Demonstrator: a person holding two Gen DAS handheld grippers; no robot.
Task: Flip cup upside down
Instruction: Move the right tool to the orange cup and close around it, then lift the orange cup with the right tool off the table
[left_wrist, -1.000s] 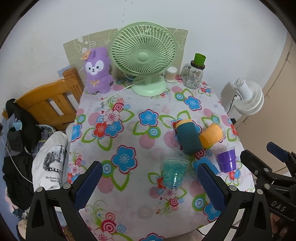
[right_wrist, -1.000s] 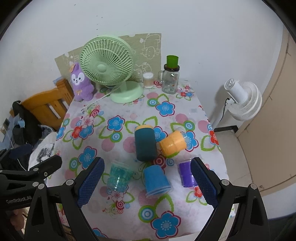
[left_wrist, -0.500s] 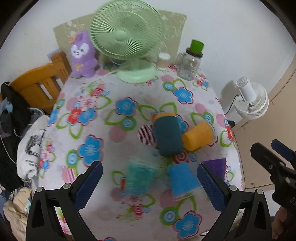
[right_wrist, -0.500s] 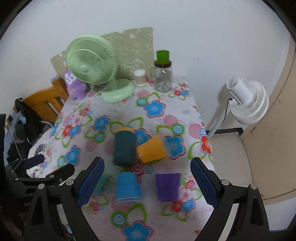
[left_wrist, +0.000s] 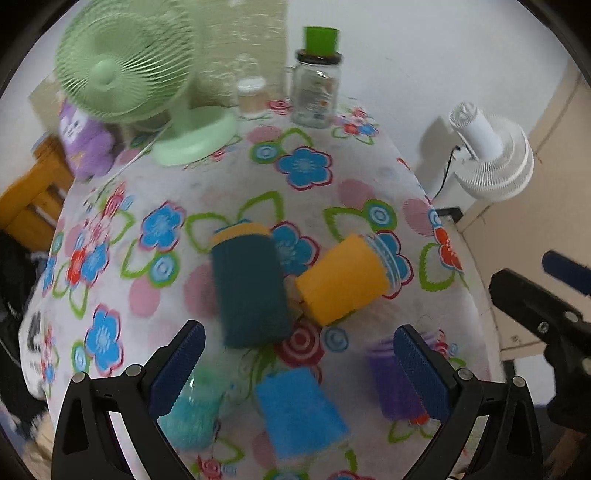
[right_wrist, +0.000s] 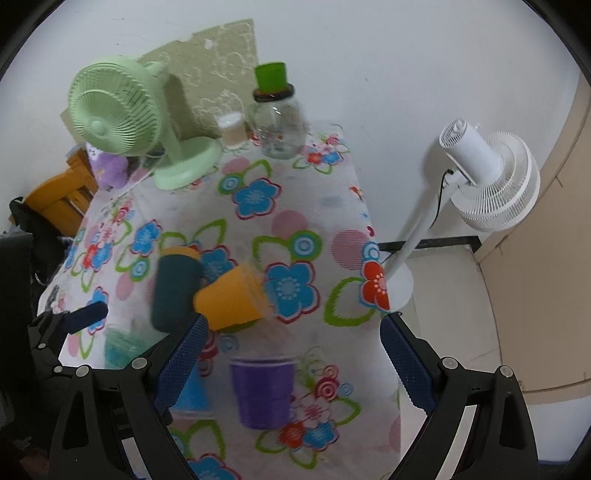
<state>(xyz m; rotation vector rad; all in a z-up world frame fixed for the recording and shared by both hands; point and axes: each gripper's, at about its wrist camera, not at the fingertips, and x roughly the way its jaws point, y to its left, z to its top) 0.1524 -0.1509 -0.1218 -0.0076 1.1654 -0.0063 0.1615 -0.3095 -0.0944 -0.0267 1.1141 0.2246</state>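
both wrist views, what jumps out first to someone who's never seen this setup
The loud flowered tablecloth grabs the eye first, with a huddle of bright cups near its front edge: a purple cup standing upright between the open right gripper fingers, and an orange cup lying on its side against a dark teal cup. Behind them, a mint green fan stands at the table's far end by the wall.

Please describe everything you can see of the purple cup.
The purple cup looks like translucent plastic with a paler rim band at the top. It tapers downward and stands upright, mouth up, on the floral tablecloth near the table's front right edge. Nothing touches it. It sits framed between the right gripper fingers, which are open.
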